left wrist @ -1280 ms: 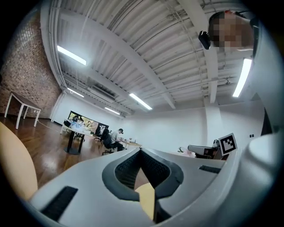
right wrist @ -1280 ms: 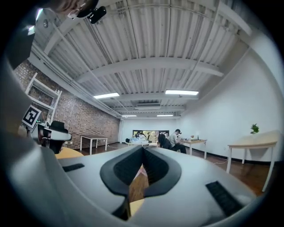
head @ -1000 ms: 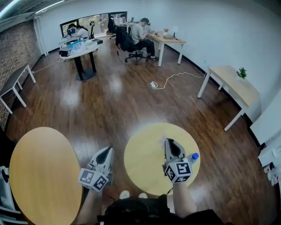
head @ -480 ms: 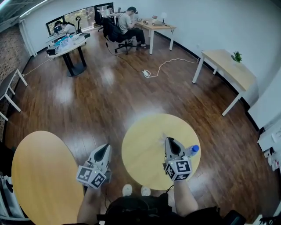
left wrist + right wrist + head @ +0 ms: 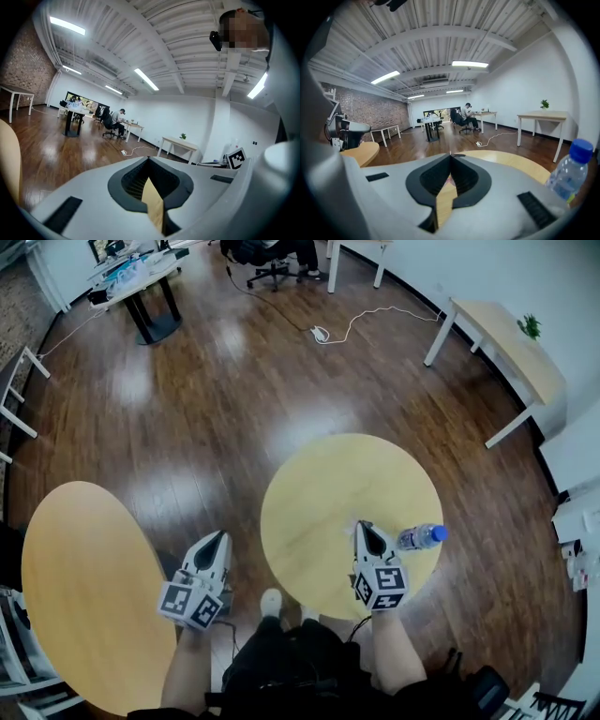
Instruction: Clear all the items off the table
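left tongs [image 5: 217,538]: clenched, nothing between them; the left gripper view shows the tips meeting. in the head view they sit lower left of centre, over the floor between the two desks.
right tongs [image 5: 364,527]: clenched and empty, tips together in the right gripper view. they hang over the near part of the round desk, lower right of centre in the head view.
water bottle [image 5: 420,537]: clear with a blue cap, on the round desk near its right edge, just right of the right tongs and apart from them. it looks upright at the far right of the right gripper view.
round desk [image 5: 319,493]: pale wood, centre of the head view.
second round desk [image 5: 84,587]: same pale wood, lower left.
floor [image 5: 225,390]: dark glossy planks.
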Motion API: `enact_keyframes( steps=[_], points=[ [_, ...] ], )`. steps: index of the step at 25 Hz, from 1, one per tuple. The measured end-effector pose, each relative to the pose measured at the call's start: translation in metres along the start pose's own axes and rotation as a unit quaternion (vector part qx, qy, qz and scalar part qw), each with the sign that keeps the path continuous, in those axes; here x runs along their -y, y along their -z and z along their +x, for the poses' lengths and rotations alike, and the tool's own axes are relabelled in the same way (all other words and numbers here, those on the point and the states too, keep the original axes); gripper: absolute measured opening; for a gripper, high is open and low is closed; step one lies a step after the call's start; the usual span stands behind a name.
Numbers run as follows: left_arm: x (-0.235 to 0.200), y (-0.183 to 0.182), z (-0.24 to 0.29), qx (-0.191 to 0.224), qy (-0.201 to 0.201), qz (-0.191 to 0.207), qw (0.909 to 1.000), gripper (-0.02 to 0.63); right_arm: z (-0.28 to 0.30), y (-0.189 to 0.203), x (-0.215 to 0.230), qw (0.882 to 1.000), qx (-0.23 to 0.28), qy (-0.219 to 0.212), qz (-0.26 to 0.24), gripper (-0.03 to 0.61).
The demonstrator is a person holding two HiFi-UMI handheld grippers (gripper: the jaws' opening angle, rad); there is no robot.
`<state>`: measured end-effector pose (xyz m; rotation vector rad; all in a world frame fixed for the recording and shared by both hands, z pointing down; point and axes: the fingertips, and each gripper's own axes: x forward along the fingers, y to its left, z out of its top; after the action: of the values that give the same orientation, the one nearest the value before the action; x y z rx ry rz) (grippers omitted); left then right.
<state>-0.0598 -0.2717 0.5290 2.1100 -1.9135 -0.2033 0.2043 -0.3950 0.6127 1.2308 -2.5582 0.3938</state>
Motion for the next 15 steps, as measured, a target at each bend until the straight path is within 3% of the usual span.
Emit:
enact_keyframes(
  steps=[6,12,15],
  points=[
    [-0.004,0.043,0.006,-0.057,0.004,-0.016,0.9983,-0.008,0.025,0.062,0.002,0.997,-0.072,0.000,-0.009,0.002],
    [-0.028,0.069,-0.006,-0.087,-0.015,-0.031,0.9956,-0.008,0.037,0.130,-0.008,0.986,-0.167,-0.011,0.001,0.005],
    [-0.038,0.075,-0.012,-0.097,-0.026,-0.032,0.9944,-0.008,0.037,0.139,-0.006,0.983,-0.181,-0.007,-0.005,0.063]
  ],
)
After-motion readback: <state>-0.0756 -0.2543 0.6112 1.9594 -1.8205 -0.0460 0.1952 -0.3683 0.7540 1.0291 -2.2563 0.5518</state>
